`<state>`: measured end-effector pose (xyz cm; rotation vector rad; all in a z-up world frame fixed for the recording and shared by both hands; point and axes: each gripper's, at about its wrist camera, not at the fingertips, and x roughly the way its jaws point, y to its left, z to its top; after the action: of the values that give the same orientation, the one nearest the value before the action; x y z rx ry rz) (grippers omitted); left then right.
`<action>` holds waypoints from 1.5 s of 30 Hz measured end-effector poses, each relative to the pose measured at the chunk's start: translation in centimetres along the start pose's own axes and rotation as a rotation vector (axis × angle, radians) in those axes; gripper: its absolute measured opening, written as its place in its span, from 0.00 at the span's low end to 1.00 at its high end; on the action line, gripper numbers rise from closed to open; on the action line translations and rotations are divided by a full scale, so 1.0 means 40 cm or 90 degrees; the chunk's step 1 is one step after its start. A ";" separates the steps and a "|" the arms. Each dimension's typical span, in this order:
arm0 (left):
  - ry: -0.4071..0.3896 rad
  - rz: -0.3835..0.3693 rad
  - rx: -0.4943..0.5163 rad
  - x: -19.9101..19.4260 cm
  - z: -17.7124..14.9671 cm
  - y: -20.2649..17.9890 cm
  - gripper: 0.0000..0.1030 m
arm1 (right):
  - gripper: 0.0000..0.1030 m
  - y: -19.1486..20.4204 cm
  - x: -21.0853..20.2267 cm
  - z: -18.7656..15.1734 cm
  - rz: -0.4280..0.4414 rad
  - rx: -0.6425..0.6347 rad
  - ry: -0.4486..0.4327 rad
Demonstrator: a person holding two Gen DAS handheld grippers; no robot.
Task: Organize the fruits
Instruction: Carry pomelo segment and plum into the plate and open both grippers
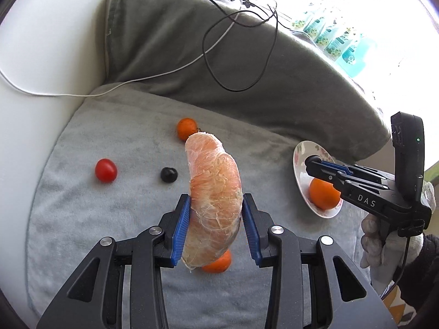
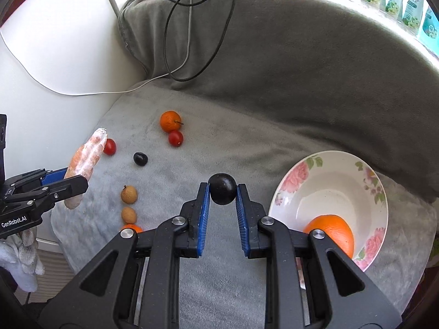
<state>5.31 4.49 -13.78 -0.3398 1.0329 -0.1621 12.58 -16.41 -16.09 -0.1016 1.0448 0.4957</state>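
Note:
My left gripper (image 1: 215,208) is shut on a peeled pomelo segment (image 1: 214,189) and holds it above the grey blanket (image 1: 109,219); it also shows in the right wrist view (image 2: 85,161). My right gripper (image 2: 222,192) is shut on a dark grape (image 2: 222,188), left of the floral bowl (image 2: 329,175), which holds an orange (image 2: 333,230). On the blanket lie a tangerine (image 2: 170,121), two cherry tomatoes (image 2: 175,138) (image 2: 109,146), another dark grape (image 2: 140,159), two longans (image 2: 129,194) (image 2: 129,215) and a small orange (image 1: 219,264).
A grey cushion (image 2: 301,68) rises behind the blanket, with black and white cables (image 2: 186,41) draped over it. A white surface (image 2: 55,54) lies to the left. Packets (image 2: 397,2) stand at the bright window at the far right.

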 end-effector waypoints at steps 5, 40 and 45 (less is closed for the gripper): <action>0.007 -0.026 0.040 0.037 0.029 -0.071 0.35 | 0.20 -0.071 -0.031 -0.012 -0.017 0.036 -0.011; 0.082 -0.085 0.128 0.343 0.079 -0.380 0.35 | 0.20 -0.421 -0.018 -0.082 -0.041 0.147 0.000; 0.088 -0.093 0.129 0.360 0.078 -0.406 0.35 | 0.20 -0.432 -0.009 -0.091 -0.032 0.153 0.006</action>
<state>15.72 -14.25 -18.32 -0.2220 1.1174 -0.4239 17.11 -32.99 -20.23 0.0828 1.1013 0.3207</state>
